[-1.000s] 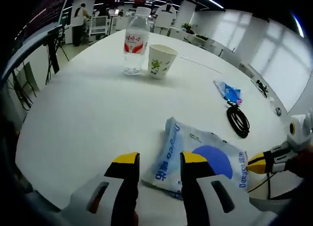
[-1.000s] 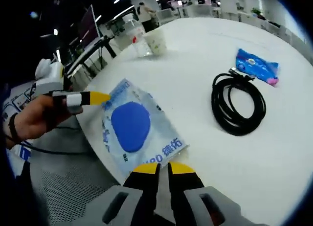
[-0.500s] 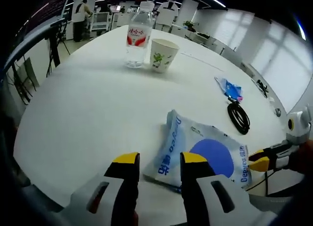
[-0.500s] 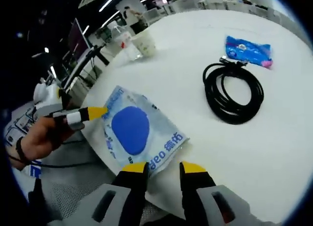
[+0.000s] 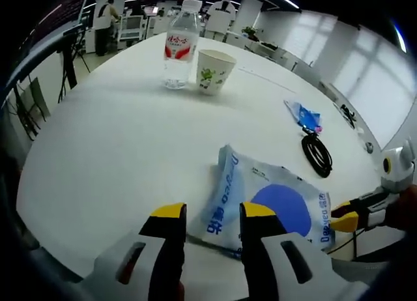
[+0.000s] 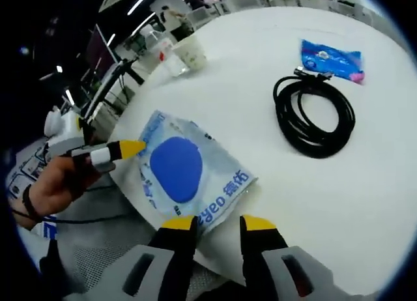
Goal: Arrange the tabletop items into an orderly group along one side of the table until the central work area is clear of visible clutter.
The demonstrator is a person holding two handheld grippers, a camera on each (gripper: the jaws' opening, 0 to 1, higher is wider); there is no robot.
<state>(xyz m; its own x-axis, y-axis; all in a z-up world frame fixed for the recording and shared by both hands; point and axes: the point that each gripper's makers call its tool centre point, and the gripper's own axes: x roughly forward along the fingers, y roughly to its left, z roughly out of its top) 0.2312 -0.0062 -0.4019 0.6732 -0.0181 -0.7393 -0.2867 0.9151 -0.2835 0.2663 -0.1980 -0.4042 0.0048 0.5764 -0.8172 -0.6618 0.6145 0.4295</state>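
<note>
A pale blue wet-wipes pack with a dark blue oval lies flat near the table's edge. My left gripper is open, its jaws on either side of the pack's near corner. My right gripper is open too, just short of the pack. The right gripper's yellow tip enters the left gripper view beside the pack. A hand holds the left gripper at the pack's far side. Farther off are a coiled black cable, a small blue packet, a paper cup and a water bottle.
The round white table has wide bare room on its left half. Bottle and cup stand side by side at the far side. Cable and blue packet lie to the right. Beyond the near table edge is grey mesh floor.
My right gripper has gone from nearly shut at the pack's edge to open. The left gripper stays open. Both views shifted slightly; the pack lies in the same place.
</note>
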